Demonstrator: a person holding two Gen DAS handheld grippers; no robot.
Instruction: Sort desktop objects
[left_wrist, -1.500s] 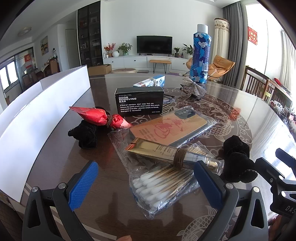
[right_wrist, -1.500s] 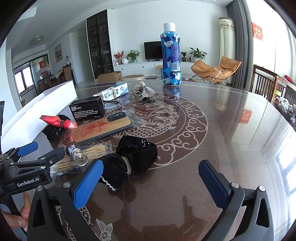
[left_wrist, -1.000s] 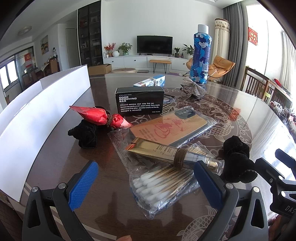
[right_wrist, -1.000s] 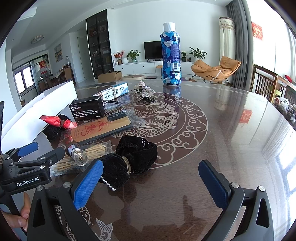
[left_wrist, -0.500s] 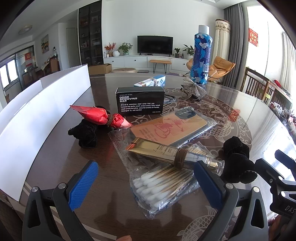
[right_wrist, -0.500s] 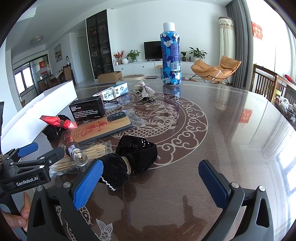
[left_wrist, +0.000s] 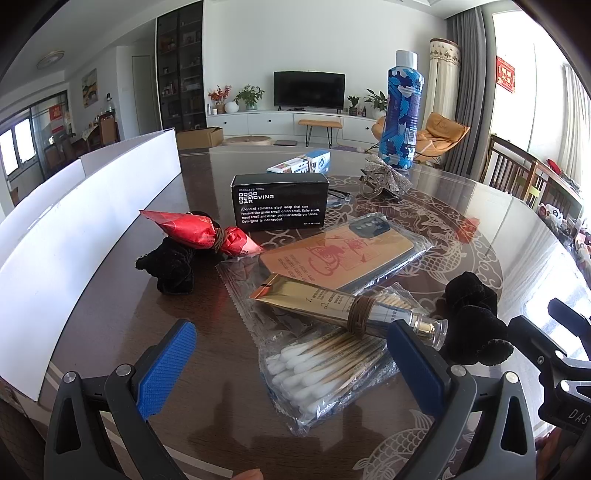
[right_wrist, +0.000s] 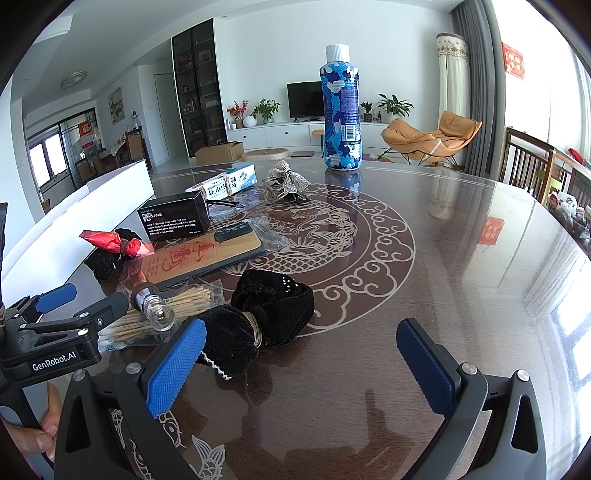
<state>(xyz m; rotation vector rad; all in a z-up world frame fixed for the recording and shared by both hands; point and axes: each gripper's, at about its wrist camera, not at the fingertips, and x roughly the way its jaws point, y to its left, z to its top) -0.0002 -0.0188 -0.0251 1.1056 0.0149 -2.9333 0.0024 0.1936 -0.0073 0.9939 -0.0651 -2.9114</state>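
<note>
On the table (left_wrist: 110, 317), the left gripper (left_wrist: 291, 363) gapes empty before the bagged cotton swabs (left_wrist: 325, 363) (gold tube (left_wrist: 332, 302) lying across them); the right gripper (right_wrist: 303, 363), equally wide, faces the black scrunchie (right_wrist: 258, 317).

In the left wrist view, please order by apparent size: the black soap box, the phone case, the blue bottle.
1. phone case
2. black soap box
3. blue bottle

The bottle stands farthest away, so its rank is unsure.
</note>
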